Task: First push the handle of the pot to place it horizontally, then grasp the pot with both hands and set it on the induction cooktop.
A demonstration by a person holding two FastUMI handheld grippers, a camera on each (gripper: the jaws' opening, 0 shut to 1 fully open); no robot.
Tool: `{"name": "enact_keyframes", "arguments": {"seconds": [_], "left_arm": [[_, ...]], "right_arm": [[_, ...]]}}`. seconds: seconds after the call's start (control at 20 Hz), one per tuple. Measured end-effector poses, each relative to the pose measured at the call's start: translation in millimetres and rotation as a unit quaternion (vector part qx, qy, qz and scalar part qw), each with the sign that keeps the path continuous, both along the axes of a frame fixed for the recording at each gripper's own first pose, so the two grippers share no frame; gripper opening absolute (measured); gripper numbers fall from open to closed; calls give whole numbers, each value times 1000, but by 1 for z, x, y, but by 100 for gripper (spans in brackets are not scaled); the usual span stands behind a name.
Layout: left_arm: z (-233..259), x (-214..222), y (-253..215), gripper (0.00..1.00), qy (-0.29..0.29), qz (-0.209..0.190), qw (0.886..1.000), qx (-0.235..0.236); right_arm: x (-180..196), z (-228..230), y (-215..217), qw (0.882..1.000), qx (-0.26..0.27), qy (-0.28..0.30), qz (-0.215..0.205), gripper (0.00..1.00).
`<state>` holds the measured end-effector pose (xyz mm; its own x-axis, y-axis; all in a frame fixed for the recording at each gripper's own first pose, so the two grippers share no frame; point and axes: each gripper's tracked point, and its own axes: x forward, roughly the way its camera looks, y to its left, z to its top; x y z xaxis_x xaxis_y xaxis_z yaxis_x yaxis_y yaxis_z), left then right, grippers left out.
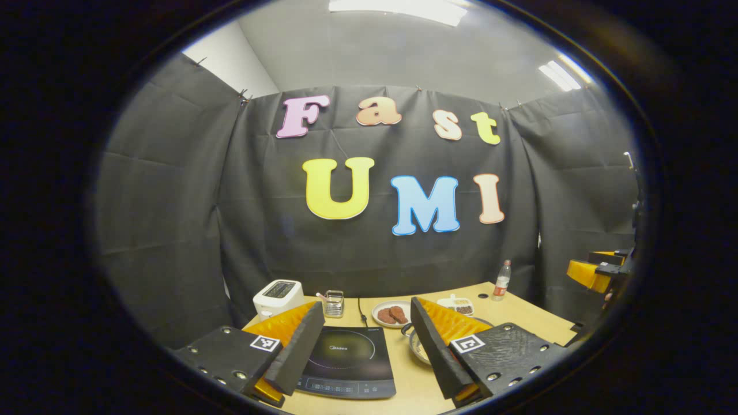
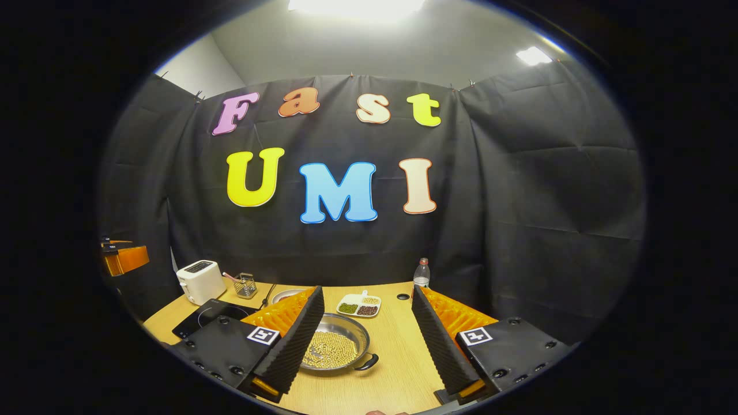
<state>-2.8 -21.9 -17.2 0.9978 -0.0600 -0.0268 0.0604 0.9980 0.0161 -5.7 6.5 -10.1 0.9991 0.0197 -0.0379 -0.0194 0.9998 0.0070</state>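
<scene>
A shallow steel pot (image 2: 334,349) holding yellow beans sits on the wooden table, partly behind my right gripper's left finger. Its dark loop handle (image 2: 367,362) points toward the near right. The black induction cooktop (image 1: 346,357) lies flat to the pot's left and also shows as the cooktop (image 2: 207,317) in the right gripper view. My left gripper (image 1: 366,304) hovers open above the cooktop, and the pot (image 1: 416,346) peeks out beside its right finger. My right gripper (image 2: 366,291) is open above the table, holding nothing.
At the back of the table stand a white toaster (image 1: 278,297), a small wire holder (image 1: 333,302), a plate of brown food (image 1: 392,314), a divided dish of beans (image 2: 358,304) and a bottle (image 2: 422,272). The cooktop's cable (image 1: 362,314) runs backward.
</scene>
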Motion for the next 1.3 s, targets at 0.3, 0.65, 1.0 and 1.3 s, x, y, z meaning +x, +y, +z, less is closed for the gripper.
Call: {"name": "enact_keyframes", "arguments": {"seconds": [0.3,0.65,1.0,1.3], "left_arm": [[-19,-2,2,87,17,6,1000,-10],[-33,-6,14,87,29,22,999,-24],[-44,-19,38,91,31,42,998,-29],[-46,-27,59,91,32,64,997,-33]], "right_arm": [[-3,-13,7,1000,-10,19,11,97],[1,-33,31,996,-35,66,54,98],[7,-49,66,982,-82,119,119,33],[1,-85,95,959,-81,197,188,3]]}}
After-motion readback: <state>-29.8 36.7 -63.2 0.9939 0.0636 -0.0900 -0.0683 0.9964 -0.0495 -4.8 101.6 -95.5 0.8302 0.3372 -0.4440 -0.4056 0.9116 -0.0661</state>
